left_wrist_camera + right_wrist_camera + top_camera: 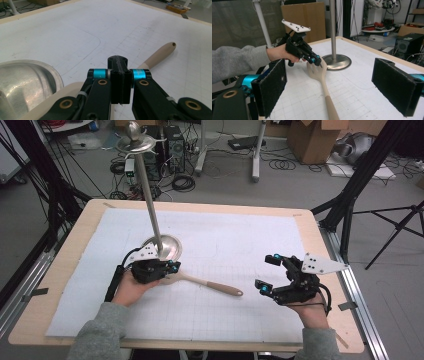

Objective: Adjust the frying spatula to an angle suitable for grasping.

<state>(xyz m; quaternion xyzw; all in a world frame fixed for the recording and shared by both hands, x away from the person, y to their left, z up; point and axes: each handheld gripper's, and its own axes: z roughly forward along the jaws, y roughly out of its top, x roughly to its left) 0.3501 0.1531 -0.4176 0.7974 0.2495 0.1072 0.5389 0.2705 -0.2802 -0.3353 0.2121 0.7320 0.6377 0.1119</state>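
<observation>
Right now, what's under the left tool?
The slotted head of the wooden spatula lies under the left tool, on the white mat beside the metal stand's base. The tool's closed tips cover part of that head.

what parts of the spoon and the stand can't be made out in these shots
- Wooden spoon head, high view: covered by the left gripper.
- Spoon head, left gripper view: the shut jaws hide where they meet the wood, so any grip cannot be confirmed.
- Spoon handle end, right gripper view: cut off by the bottom edge.
- Metal stand top, right gripper view: cut off by the top edge.
- Stand base, left gripper view: cut off at the left edge.
</observation>
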